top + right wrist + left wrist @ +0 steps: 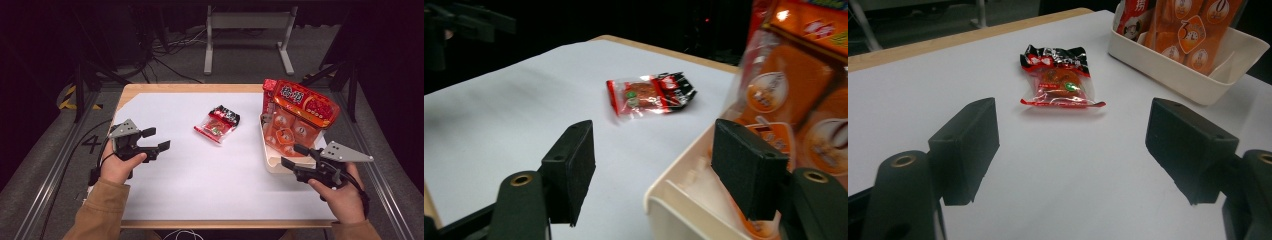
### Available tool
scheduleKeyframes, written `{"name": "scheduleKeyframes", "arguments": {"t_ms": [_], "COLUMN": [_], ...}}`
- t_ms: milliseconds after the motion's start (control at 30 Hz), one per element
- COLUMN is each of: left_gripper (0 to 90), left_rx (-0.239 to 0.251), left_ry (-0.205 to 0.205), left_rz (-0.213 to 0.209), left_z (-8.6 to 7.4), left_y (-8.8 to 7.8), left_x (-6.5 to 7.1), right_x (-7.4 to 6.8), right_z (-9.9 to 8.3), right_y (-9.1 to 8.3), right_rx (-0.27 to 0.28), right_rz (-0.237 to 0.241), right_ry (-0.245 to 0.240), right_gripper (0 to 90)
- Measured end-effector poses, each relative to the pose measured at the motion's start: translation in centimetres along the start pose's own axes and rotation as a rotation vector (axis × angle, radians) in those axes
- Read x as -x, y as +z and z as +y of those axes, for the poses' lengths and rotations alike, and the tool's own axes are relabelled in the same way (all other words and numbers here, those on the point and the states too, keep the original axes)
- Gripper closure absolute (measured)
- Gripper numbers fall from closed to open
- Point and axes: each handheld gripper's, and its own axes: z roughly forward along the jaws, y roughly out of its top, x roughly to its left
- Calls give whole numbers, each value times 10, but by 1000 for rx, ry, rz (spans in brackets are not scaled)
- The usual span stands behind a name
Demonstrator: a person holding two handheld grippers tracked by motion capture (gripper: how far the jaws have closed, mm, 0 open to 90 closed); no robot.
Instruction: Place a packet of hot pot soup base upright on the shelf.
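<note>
A small red and black snack packet [217, 124] [1060, 80] [651, 93] lies flat near the middle of the white table sheet [200, 170]. A cream tray [272, 161] [1198, 80] [674, 200] at the right holds a large orange and red snack bag [297, 117] [794, 95] that stands up in it. My left gripper [152, 139] [1070, 150] hovers open at the table's left, well short of the packet. My right gripper [296, 156] [664, 170] is open at the tray's near corner, one jaw over the tray and one outside, with nothing held.
The wooden table edge [190, 88] frames the white sheet. Beyond the table stand a metal frame [247, 35] and cables on a dark floor. Rails run along both sides of the table. A wide bare stretch of sheet lies between the two grippers.
</note>
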Motion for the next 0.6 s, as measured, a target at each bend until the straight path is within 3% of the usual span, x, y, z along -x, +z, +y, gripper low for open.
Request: {"name": "scheduleKeyframes", "arguments": {"t_ms": [233,333,600], "left_gripper": [187,159,150], "left_rx": [12,27,-2], "left_ry": [-4,3,7], "left_rz": [-1,4,-13], "left_z": [3,5,7], "left_y": [10,15,37], "left_x": [-2,-4,-5], "right_x": [-16,-20,-23], "right_z": [0,1,-2], "right_y": [12,16,26], "right_rx": [3,-42,-34], "right_rz": [56,89,122], "right_ry": [-42,-108,-69], "right_gripper": [325,359,295]}}
